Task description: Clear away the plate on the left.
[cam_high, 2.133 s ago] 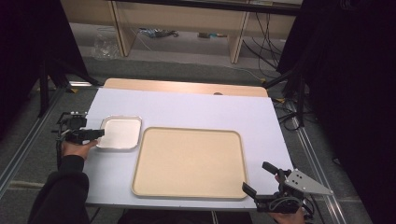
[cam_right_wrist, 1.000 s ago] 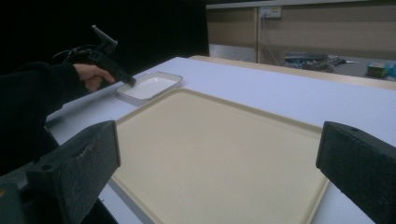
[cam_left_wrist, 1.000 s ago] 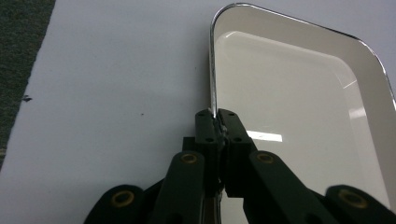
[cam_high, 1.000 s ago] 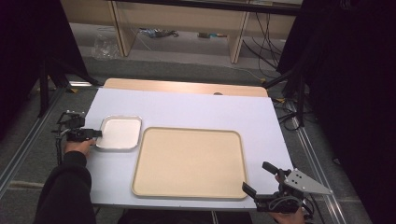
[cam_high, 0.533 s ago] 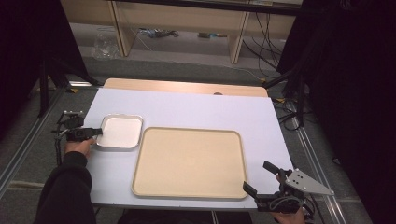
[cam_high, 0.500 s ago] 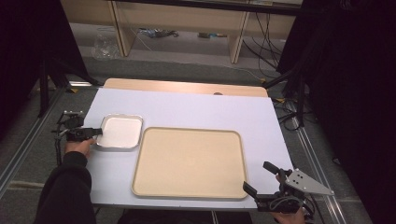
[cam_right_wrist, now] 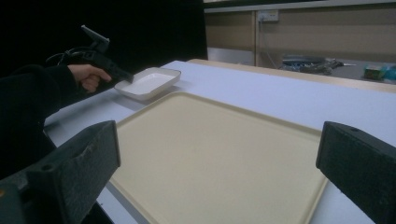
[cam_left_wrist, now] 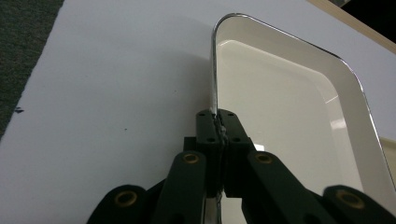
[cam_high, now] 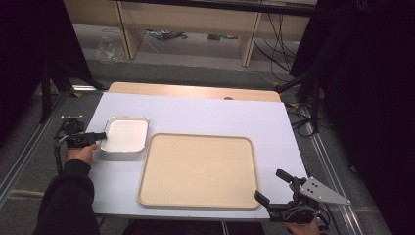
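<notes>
Now, right gripper (cam_high: 276, 191): near counter corner, jaws wide apart, holding nothing.
beige tray (cam_high: 198, 170): flat on counter (cam_high: 220, 112), just ahead of my right jaws, nothing in it.
left gripper (cam_left_wrist: 217, 122): jaws clamped on near rim of white dish (cam_left_wrist: 280, 116).
white dish position: far-left, just beside beige tray's corner, seemingly on counter.
step: likely repositioning dish by its rim.
next: firm pinch, level pull, avoid tipping.

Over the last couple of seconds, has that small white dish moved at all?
Yes, slightly. The white dish, its rim pinched in the left claw, has slid toward the table's far edge, while the tan tray stayed put.
</notes>
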Demonstrator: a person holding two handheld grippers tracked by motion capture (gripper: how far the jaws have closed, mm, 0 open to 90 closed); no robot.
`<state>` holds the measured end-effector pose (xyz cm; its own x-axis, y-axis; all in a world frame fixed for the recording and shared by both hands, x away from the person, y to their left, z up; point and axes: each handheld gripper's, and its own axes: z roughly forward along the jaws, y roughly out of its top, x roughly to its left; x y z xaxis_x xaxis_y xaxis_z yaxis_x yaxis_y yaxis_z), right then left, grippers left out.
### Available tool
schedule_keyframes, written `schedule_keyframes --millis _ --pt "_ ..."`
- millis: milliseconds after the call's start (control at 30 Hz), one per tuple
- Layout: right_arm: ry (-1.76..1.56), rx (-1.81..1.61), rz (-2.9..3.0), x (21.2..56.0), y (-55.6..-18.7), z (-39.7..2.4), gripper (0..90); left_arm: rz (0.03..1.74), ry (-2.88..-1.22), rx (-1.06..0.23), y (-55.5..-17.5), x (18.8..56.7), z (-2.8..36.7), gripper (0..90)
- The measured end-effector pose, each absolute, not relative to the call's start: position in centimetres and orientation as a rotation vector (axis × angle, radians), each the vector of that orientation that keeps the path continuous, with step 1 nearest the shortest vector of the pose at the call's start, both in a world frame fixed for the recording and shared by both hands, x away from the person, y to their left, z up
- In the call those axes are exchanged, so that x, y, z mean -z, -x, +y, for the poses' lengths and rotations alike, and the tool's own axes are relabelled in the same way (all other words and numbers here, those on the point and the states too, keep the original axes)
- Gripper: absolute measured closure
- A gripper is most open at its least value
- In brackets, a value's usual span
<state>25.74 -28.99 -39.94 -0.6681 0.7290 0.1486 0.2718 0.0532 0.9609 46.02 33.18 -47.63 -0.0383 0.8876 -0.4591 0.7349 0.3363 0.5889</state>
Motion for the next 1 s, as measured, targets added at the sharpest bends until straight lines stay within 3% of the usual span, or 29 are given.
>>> schedule_keyframes --millis 533,1000 --pt "-0.997 -1.648 1.95 40.0 -25.8 -29.0 0.4 1.679 -1.488 -0.17 -45.2 46.2 30.0 88.4" --pt "-1.014 -1.601 1.984 39.8 -25.7 -29.1 0.3 1.531 -1.617 -0.117 -44.1 45.4 24.7 88.3"
